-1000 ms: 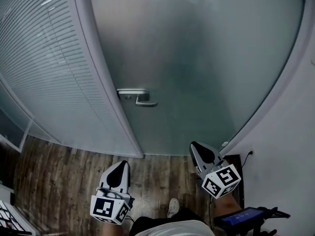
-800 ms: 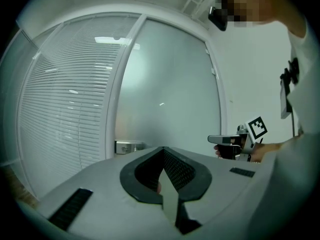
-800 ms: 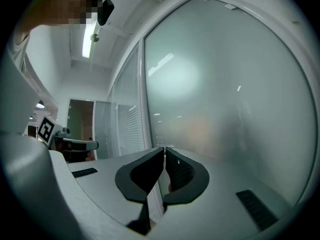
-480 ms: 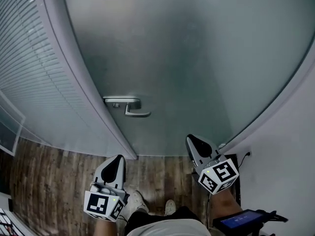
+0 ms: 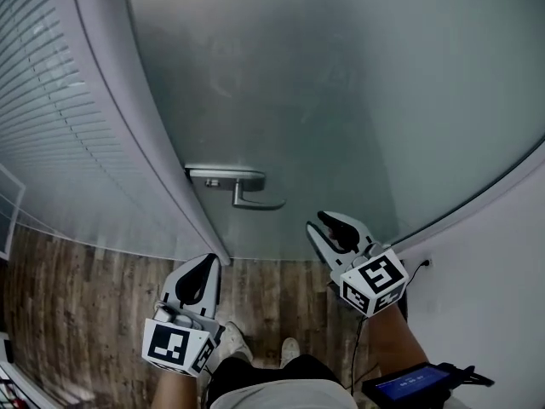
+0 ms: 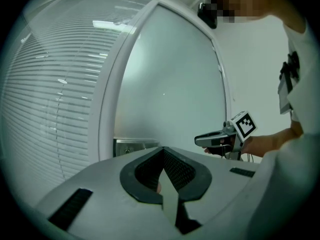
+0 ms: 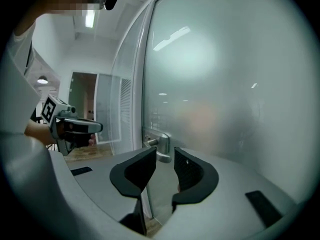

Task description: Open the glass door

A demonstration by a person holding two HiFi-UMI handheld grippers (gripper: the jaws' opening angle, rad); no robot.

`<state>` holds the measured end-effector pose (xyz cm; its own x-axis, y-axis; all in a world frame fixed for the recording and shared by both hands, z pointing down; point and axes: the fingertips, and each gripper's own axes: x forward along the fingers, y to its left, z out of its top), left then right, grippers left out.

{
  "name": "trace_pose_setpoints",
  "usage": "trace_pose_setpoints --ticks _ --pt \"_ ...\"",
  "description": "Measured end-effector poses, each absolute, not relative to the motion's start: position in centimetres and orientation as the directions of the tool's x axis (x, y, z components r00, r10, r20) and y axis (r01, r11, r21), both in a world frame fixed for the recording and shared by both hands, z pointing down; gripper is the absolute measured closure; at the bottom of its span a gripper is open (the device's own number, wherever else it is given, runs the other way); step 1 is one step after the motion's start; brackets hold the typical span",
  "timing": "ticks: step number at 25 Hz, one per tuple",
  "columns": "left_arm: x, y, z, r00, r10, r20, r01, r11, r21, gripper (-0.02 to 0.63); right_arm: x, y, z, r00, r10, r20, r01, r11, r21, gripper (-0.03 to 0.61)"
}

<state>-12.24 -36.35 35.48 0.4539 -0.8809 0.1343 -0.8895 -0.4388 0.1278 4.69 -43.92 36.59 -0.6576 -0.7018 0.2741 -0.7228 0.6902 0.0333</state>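
Two surfaces fill the room ahead: a tall frosted glass door, smooth and grey-green, and to its left a glazed wall backed by white horizontal slat blinds. A pale rounded door frame runs between them, a plain white wall stands at the right, and dark wood-plank flooring lies below.

The door is closed, and its brushed-metal lever handle sits on a rectangular plate at its left edge, beside the frame.

The left gripper, grey with black ribbed pads, has its jaws pressed together on nothing and is low over the floor. The right gripper is near the door's lower part, just below and right of the handle without touching it. Its jaws are opening with nothing between them, and the handle shows beyond the gap.

Compared with a second ago, the door and handle loom closer, both grippers have come forward, and the right jaws, then together, now stand parted.
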Motion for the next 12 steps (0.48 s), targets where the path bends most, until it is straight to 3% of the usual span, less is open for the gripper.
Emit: trace_pose_setpoints --ticks 12 --pt "-14.0 -38.3 38.5 0.497 -0.853 0.161 -0.865 -0.472 0.168 0.615 -0.3 -48.0 41.5 -0.673 -0.532 0.515 -0.537 0.829 0.155 0.397"
